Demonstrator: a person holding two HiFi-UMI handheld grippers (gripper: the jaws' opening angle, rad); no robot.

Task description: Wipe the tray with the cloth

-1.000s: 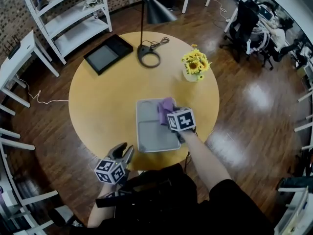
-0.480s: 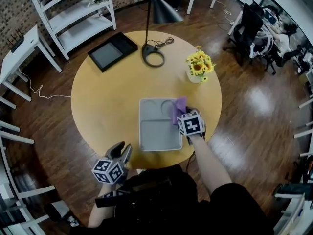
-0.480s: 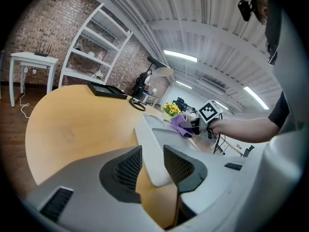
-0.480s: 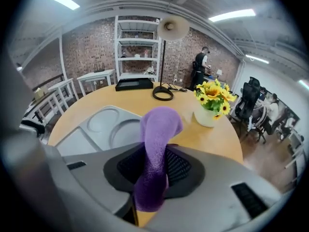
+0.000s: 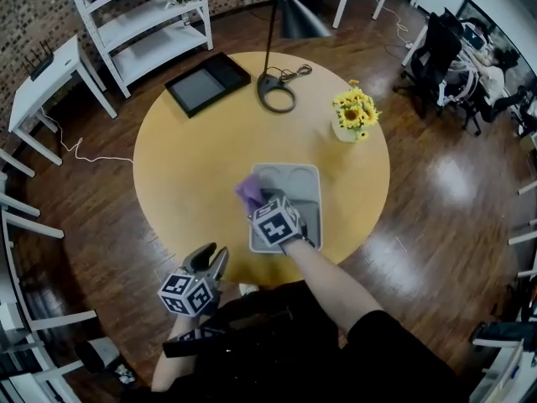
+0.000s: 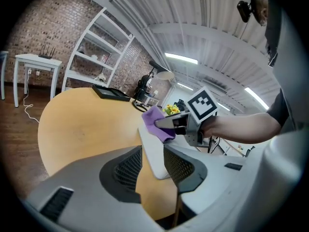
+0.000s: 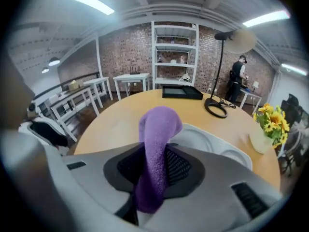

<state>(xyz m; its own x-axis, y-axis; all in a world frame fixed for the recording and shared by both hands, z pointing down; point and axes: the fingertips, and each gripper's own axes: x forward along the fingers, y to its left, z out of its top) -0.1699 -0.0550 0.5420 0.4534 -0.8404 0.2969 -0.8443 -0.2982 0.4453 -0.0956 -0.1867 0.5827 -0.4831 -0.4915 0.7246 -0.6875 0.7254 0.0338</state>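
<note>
R tool [image 7: 154,167] clamped on fuzzy purple cloth [image 7: 158,124] at smooth grey rect. tray [image 5: 304,183] edge; L tool [image 6: 152,162] apart, empty.

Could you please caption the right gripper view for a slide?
Right gripper pinching a purple cloth, grey tray and round table beyond.

Table [image 5: 193,166]: centre of the head view.
Tray [image 5: 307,185]: on the table, lower centre, close to the table's near edge.
Cloth [image 5: 249,193]: at the tray's left rim, between the jaws of the right gripper [image 5: 258,200].
Left gripper [image 5: 210,259]: lower left, at the table's near edge, well apart from the tray.
Lamp [image 5: 277,95]: on the table's far side, upper centre.
Flat panel [image 5: 207,84]: on the table, left of the lamp.
Flower vase [image 5: 356,116]: on the table, right of the lamp, behind the tray.
Shelf unit [image 5: 143,15]: upper left, behind the table.
</note>
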